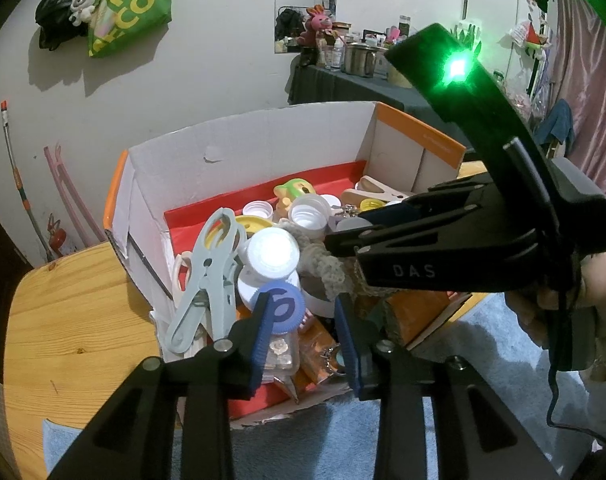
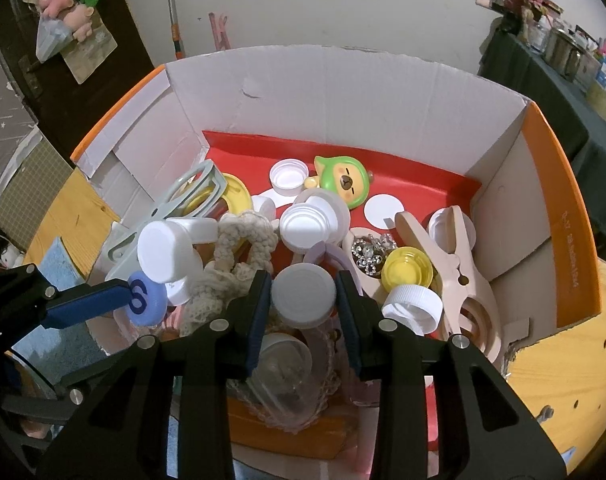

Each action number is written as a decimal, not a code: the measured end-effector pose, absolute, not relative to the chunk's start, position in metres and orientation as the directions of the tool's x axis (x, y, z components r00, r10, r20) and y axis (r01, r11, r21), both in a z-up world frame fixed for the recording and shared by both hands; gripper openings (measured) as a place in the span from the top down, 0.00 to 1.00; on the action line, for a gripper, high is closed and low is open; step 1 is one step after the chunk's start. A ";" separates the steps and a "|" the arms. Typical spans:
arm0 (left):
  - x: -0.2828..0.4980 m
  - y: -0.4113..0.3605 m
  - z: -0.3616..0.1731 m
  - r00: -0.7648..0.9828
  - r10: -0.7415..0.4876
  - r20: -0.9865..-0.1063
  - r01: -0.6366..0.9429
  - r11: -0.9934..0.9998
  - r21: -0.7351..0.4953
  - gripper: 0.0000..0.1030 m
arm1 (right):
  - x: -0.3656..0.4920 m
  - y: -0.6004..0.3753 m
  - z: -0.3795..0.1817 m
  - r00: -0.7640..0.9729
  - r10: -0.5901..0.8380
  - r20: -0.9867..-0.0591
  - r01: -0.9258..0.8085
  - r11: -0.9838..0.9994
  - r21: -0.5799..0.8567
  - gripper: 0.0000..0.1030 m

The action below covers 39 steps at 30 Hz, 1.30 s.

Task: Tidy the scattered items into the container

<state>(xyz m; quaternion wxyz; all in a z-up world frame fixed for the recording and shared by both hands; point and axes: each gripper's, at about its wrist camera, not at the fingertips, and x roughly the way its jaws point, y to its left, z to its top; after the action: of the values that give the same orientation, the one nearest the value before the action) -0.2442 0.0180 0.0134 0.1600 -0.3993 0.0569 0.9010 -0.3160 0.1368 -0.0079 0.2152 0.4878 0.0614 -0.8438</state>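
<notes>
Left gripper (image 1: 303, 330) jaws spread, blue cap (image 1: 279, 307) between | right gripper (image 2: 303, 312) jaws spread around white cap (image 2: 303, 295)

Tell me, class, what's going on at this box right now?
A person is working with a handheld gripper in each hand over an open cardboard box on a wooden table. The box already holds bottle caps, a grey clothes peg, a pink clothes peg, a crocheted piece and a green toy figure. The left gripper is beside a blue cap, fingers open. The right gripper has open fingers either side of a white-lidded clear jar; whether they touch it is unclear.
</notes>
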 end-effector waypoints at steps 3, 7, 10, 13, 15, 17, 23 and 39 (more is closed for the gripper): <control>-0.244 0.019 0.014 -0.630 0.244 -0.737 -0.335 -0.942 -0.026 0.65 | -0.316 0.138 -0.008 -0.438 -0.298 -0.848 0.420 -0.902 0.100 0.61; -0.243 0.019 0.014 -0.629 0.246 -0.737 -0.336 -0.941 -0.027 0.64 | -0.316 0.139 -0.008 -0.436 -0.299 -0.848 0.417 -0.903 0.104 0.60; -0.243 0.019 0.014 -0.629 0.247 -0.737 -0.337 -0.941 -0.028 0.63 | -0.316 0.139 -0.007 -0.438 -0.298 -0.848 0.415 -0.904 0.103 0.59; -0.243 0.019 0.014 -0.629 0.248 -0.737 -0.337 -0.941 -0.029 0.58 | -0.316 0.139 -0.007 -0.444 -0.293 -0.847 0.412 -0.906 0.097 0.54; -0.243 0.019 0.014 -0.630 0.248 -0.736 -0.338 -0.941 -0.028 0.57 | -0.315 0.138 -0.008 -0.444 -0.293 -0.846 0.413 -0.906 0.097 0.54; -0.243 0.019 0.015 -0.631 0.248 -0.735 -0.338 -0.941 -0.027 0.57 | -0.315 0.139 -0.007 -0.444 -0.294 -0.846 0.410 -0.907 0.100 0.54; -0.242 0.019 0.017 -0.635 0.248 -0.732 -0.337 -0.941 -0.027 0.55 | -0.313 0.140 -0.003 -0.449 -0.309 -0.839 0.407 -0.906 0.117 0.52; -0.217 0.022 0.044 -0.690 0.242 -0.682 -0.343 -0.939 0.014 0.42 | -0.294 0.138 0.022 -0.507 -0.309 -0.805 0.409 -0.908 0.091 0.42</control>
<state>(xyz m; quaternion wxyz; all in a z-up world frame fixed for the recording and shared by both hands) -0.2171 0.0216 0.0438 0.1595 -0.3599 0.0705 0.9165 -0.2936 0.1384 0.0217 0.2072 0.4512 0.0552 -0.8663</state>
